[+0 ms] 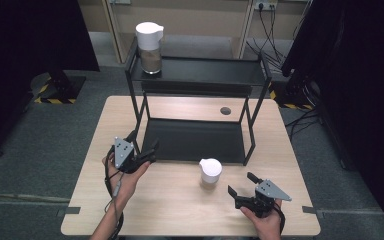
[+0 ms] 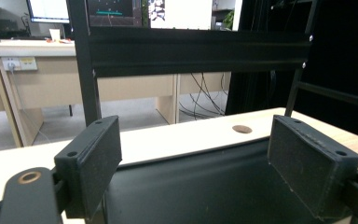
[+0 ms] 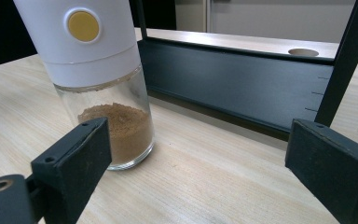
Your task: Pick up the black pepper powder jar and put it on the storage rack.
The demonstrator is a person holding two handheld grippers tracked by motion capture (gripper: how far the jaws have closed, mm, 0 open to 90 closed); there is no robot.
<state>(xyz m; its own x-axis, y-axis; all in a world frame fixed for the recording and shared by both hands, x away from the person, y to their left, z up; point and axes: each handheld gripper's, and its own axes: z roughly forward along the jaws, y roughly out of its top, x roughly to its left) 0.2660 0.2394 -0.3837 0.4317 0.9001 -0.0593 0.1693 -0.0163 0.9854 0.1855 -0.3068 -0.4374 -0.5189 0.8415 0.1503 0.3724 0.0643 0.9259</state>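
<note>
Spice jar (image 1: 210, 172) upright on the worktop (image 1: 180, 210), just in front of the black rack's (image 1: 195, 142) lower shelf, white cap on, brown powder in the glass base. Right gripper (image 1: 243, 185) low and near, jaws wide apart, nothing between them; in the right gripper view, jar (image 3: 100, 88) off to the left of the gap, not centred. Left gripper (image 1: 142, 150) by the rack's front left leg, jaws apart and empty. A second jar (image 1: 149, 42) already on the top shelf.

Probably the approach to grasp. Best done by swinging right gripper left until the jar sits midway between the pads, keeping level, closing on the glass body below the cap, squeezing gently to avoid tipping or sliding.
</note>
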